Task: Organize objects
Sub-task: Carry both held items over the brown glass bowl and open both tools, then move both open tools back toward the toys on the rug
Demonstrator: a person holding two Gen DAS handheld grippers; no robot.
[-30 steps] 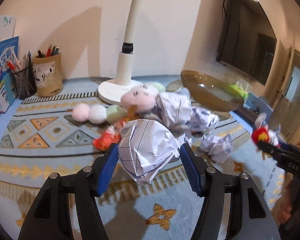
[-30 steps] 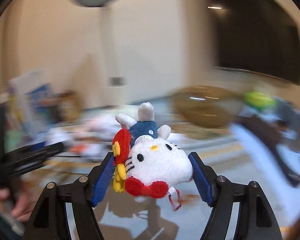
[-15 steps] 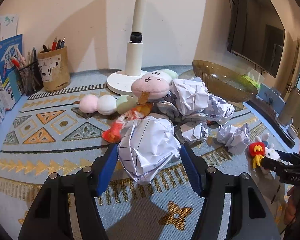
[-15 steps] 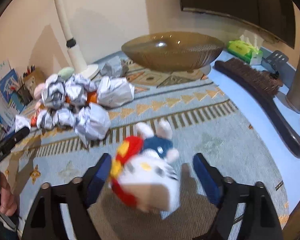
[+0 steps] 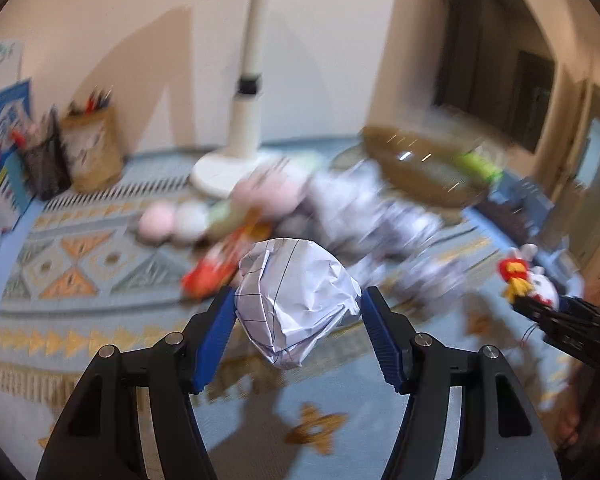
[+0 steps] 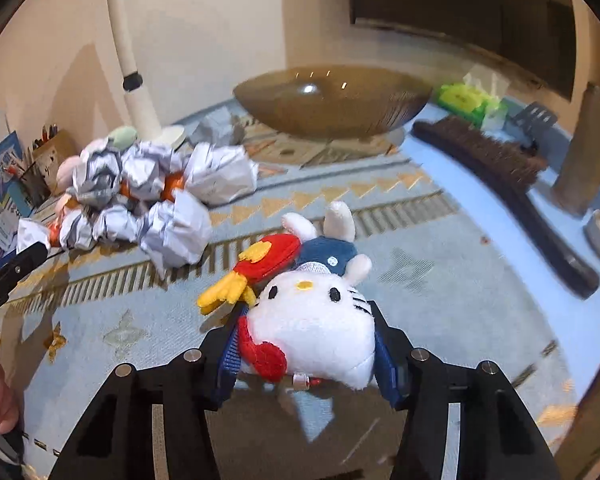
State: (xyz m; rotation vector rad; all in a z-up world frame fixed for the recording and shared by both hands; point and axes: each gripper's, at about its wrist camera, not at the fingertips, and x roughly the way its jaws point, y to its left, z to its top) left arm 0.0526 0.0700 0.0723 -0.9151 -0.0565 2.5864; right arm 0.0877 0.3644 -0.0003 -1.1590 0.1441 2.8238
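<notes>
Holding a crumpled paper ball (image 5: 298, 300) clamped between the blue pads of our left gripper (image 5: 300, 334), raised above the patterned mat (image 5: 80, 268) on the counter, we list it as item one. Item two is a white plush toy (image 6: 310, 320) with red bow and blue outfit, on which the jaws of our right gripper (image 6: 306, 352) have just been closing and now press from both sides. Also noted: a pile of paper balls (image 6: 140, 196), a brown glass bowl (image 6: 332, 100), a lamp base (image 5: 224, 172), a brush (image 6: 500, 184) and a pen holder (image 5: 92, 148).
</notes>
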